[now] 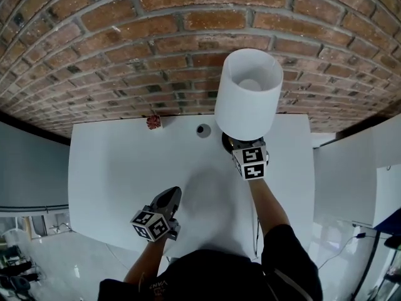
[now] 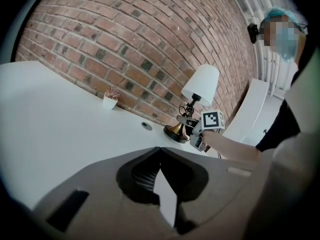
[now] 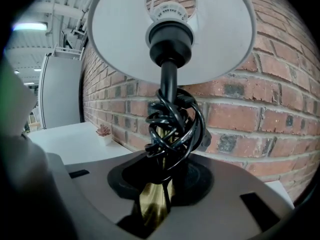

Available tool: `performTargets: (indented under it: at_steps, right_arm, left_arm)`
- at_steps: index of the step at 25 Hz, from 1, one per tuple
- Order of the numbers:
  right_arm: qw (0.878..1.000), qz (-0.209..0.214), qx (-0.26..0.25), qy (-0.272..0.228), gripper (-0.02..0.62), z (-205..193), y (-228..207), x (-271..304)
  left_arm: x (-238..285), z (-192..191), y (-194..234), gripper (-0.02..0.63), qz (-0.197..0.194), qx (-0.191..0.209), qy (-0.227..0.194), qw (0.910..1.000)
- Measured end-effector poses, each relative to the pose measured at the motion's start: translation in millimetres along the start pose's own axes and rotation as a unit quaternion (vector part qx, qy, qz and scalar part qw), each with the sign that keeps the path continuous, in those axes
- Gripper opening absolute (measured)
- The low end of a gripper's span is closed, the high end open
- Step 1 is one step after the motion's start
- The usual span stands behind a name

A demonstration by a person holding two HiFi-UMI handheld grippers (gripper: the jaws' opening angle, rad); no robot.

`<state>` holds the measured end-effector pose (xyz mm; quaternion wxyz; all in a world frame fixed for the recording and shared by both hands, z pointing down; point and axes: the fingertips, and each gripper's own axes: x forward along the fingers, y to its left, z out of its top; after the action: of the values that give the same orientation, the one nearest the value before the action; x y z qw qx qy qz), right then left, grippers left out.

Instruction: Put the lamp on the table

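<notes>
Fingers of the right gripper [image 3: 157, 199] clamp the lamp [image 1: 249, 93] stem; the left gripper [image 1: 170, 197] is closed, empty.

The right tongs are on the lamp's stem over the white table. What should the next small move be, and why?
Probably open the right tongs and draw them back from the lamp. Its brass base appears to sit flat on the table near the brick wall, with the lamp upright, while the tongs clamp the brass stem below the wound cord.

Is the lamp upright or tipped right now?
Upright: the lamp stands base-down on the table, shade on top, right gripper clamped on its stem.
</notes>
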<state>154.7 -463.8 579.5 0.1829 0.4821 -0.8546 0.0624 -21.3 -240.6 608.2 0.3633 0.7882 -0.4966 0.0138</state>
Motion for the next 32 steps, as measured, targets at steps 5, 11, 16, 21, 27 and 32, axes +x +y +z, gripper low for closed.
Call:
performTargets:
  at_steps: [5,11,16,21,27,32]
  right_arm:
    - [1.000,-0.002,-0.004,-0.005,0.100,-5.4,-3.2,5.2]
    - [1.000,-0.007,-0.007,-0.028,0.100,-6.0,-9.8,7.6]
    - [0.999,-0.008,-0.006,-0.035,0.100,-10.7,-12.8,11.3]
    - [0.999,-0.006,0.002,-0.048,0.100,-12.4,-15.2,12.1]
    - [0.998,-0.004,0.004,-0.060,0.101,-15.4,-15.6,9.6]
    - [0.998,0.002,0.011,-0.062,0.108,-20.5,-16.2,10.0]
  left_arm:
    - [11.7,-1.4,-4.3,0.005,-0.009,0.011,0.014,0.9998]
    - [19.9,-2.1,-4.7,0.005,-0.015,0.026,0.028,0.9992]
    - [24.1,-5.7,-3.8,0.005,-0.018,0.030,0.039,0.9986]
    - [27.1,-6.4,-4.5,0.005,-0.022,0.032,0.047,0.9982]
    - [30.6,-6.2,-9.1,0.005,-0.026,0.036,0.051,0.9977]
    - [29.2,-6.5,-12.1,0.005,-0.027,0.037,0.051,0.9977]
